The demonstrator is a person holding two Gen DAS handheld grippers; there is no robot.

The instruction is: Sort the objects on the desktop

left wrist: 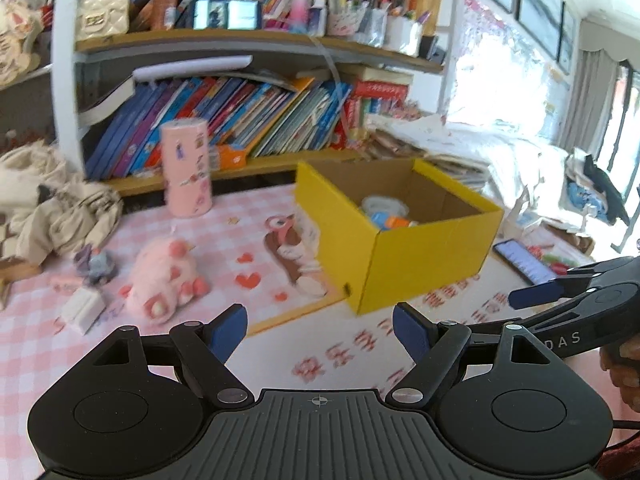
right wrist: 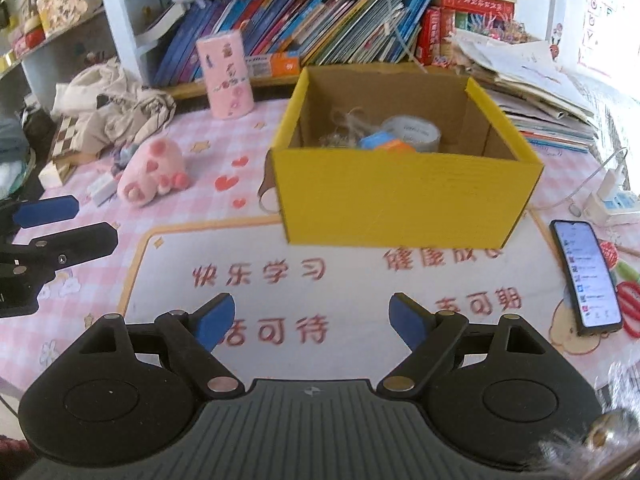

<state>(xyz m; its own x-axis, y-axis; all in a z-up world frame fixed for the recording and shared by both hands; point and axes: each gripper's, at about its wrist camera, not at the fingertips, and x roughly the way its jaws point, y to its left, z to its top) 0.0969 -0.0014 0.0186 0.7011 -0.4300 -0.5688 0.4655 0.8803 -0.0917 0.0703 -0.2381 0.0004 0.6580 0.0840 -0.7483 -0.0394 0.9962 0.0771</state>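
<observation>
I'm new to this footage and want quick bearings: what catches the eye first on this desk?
The open yellow box dominates mid-desk, with a tape roll and small items already inside. Left of it, a pink plush toy lies on the checked pink tablecloth, with a tall pink cylinder standing behind near the bookshelf. A lit phone lies right of the box.

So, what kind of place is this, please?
Most likely a child's study desk at home. Shelves packed with colourful books stand behind it, a pink checked desk mat with hearts covers the top, and a pink plush toy lies beside a yellow box.
</observation>
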